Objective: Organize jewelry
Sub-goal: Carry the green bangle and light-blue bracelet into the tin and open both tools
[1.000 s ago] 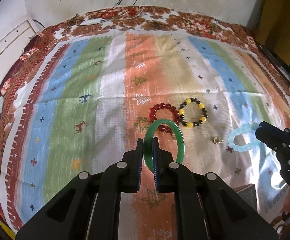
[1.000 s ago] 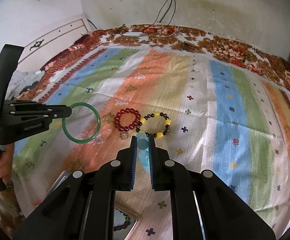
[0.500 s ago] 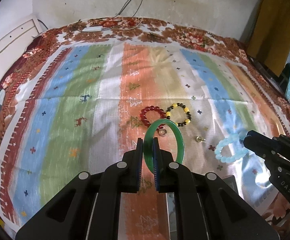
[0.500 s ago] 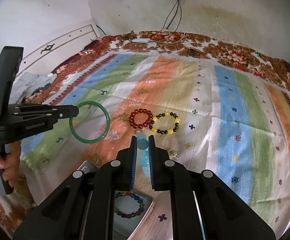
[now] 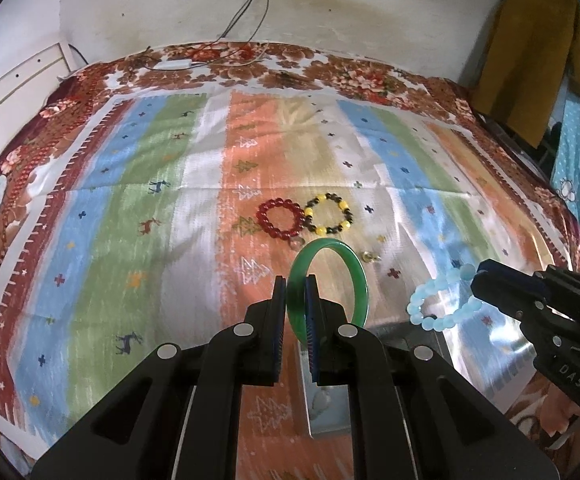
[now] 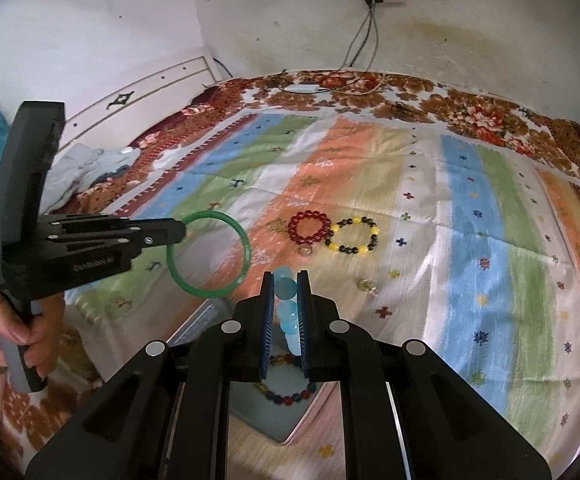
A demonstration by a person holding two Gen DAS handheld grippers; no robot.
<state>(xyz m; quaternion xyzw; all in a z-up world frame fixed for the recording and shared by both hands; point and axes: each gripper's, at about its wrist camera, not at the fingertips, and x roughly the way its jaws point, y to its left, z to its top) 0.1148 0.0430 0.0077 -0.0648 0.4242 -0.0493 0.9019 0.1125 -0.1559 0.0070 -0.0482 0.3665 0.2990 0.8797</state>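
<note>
Over the bed [image 5: 130,208], both tools have drawn back toward the tray [image 6: 290,420] (multicolour bracelet already inside), left tool [image 5: 295,292] clamped on the green bangle [image 5: 354,280], right tool [image 6: 286,292] clamped on the pale-blue bracelet [image 5: 434,304], deposit judged imminent.

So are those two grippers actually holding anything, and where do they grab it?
Yes. The left gripper pinches the green bangle by its rim; the right gripper pinches the pale blue bead bracelet by a few beads.
</note>
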